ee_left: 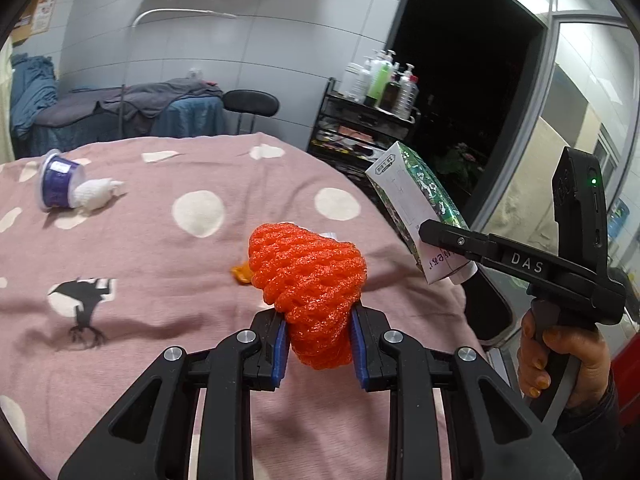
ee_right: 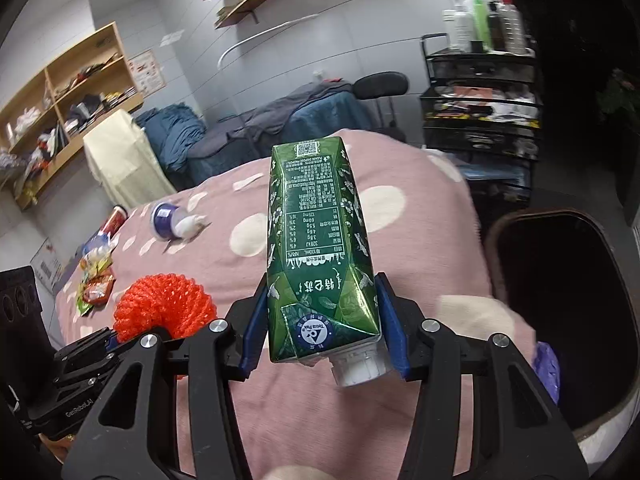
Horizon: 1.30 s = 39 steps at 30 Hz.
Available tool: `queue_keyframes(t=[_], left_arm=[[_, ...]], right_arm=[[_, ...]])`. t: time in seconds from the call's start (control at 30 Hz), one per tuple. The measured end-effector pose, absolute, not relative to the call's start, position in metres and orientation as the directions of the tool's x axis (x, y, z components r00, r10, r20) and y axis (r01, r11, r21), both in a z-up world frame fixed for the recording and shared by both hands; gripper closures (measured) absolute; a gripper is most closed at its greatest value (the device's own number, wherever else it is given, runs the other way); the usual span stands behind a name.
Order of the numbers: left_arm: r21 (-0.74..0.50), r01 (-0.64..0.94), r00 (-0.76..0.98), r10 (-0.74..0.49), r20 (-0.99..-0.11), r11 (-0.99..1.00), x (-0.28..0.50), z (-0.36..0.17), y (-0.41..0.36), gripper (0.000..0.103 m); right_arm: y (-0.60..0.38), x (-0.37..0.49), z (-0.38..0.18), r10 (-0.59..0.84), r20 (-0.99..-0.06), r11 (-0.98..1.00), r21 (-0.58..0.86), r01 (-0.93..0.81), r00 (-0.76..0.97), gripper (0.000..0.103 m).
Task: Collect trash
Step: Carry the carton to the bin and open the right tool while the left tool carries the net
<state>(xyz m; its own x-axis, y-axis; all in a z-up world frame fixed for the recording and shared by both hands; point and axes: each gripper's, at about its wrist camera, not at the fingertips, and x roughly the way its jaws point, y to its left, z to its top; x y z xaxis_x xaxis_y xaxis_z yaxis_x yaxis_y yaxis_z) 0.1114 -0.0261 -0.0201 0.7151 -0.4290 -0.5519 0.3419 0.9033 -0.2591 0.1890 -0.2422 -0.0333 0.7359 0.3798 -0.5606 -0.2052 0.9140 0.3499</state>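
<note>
Both tools are loaded over the pink polka-dot bedspread (ee_left: pixel 160 248): the left gripper (ee_left: pixel 319 338) has its blue pads pinched on an orange foam fruit net (ee_left: pixel 308 276), which bulges out above and below the pads, and the right gripper (ee_right: pixel 322 322) is clamped across the lower end of a green Tetra Pak carton (ee_right: pixel 316 240), held cap-end toward the camera with its white screw cap (ee_right: pixel 360 368) poking out just beside the right pad. The dark bin (ee_right: pixel 560 300) stands open off the bed's edge, to the right of the carton in the right wrist view, so the step in hand looks like carrying both pieces across and dropping them in. The carton is probably the one to release first, since it is nearer the opening; bring it fully over the dark mouth before letting the pads part, because the grip sits at one end and the long body may swing or tip against the rim. The foam net is springy (it may cling to a pad), so open wide above the bin. Still lying on the bedspread are a purple yogurt cup (ee_left: pixel 60 184) touching a white crumpled wad (ee_left: pixel 98 194), and snack wrappers (ee_right: pixel 94 284) near the far edge.
</note>
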Motion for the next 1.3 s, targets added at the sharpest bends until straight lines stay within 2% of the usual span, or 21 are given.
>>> queue_keyframes(t=[0.4, 0.7, 1.03, 1.3], left_arm=[[-0.265, 0.476, 0.643, -0.537, -0.546, 0.839, 0.119, -0.017, -0.086, 0.077], [-0.294, 0.543, 0.569, -0.602, -0.56, 0.786, 0.133, -0.017, -0.127, 0.077], [-0.281, 0.594, 0.505, -0.621, -0.599, 0.753, 0.144, -0.025, -0.168, 0.077], [-0.289, 0.619, 0.458, -0.635, -0.623, 0.73, 0.152, -0.031, -0.189, 0.077]], right_arm=[[-0.333, 0.162, -0.054, 0.228, -0.574, 0.93, 0.368, -0.001, 0.786, 0.052], [-0.399, 0.171, -0.094, 0.088, -0.665, 0.927, 0.327, 0.183, 0.742, 0.052], [-0.431, 0.19, -0.152, 0.048, -0.765, 0.893, 0.321, 0.316, 0.642, 0.051], [-0.441, 0.175, -0.161, 0.032, -0.769, 0.877, 0.328, 0.351, 0.639, 0.051]])
